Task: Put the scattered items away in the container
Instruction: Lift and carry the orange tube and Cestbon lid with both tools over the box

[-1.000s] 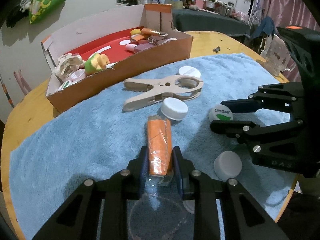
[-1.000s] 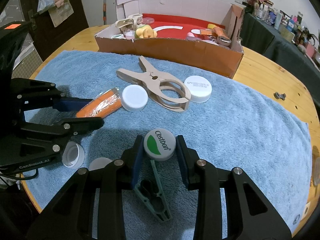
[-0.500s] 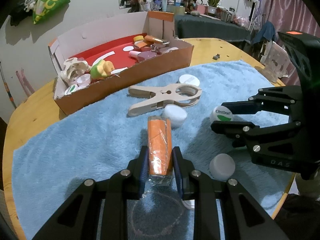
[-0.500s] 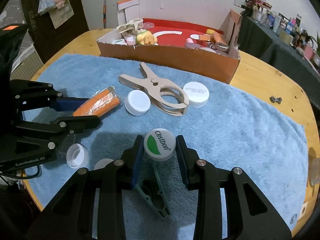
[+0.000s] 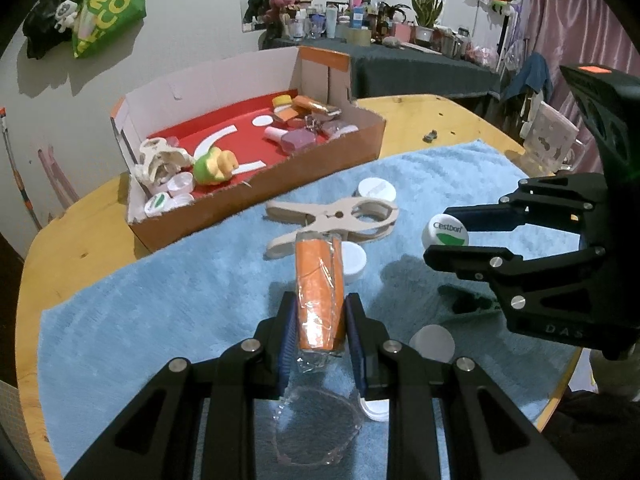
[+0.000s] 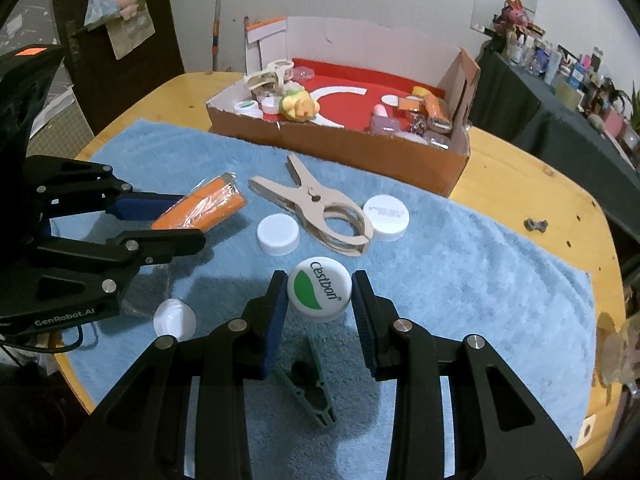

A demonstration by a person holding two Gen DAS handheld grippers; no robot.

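My left gripper (image 5: 320,322) is clamped on an orange packet (image 5: 319,288) in clear wrap, whose far end sticks out ahead of the fingertips and whose loose wrap trails back between my fingers. My right gripper (image 6: 320,300) is closed on a white bottle cap (image 6: 319,295) with a green mark and the word "Cestbon", held by its rim between the blue pads. Both items are clear of the blue towel (image 6: 460,288) that covers the round wooden table (image 6: 560,196). Ahead of both grippers stands the cardboard box (image 5: 256,188) with a red floor, already holding small caps, a yellow-and-green toy and several small packets. Between my grippers and the box lie a large beige clip (image 6: 320,210), a white cap (image 6: 278,234) just beside its near side, and a white lid (image 6: 387,211) touching its ring end. Under my right gripper lies a green clip (image 6: 314,388); to its left a white cap (image 6: 175,318) rests on the towel, near my left gripper
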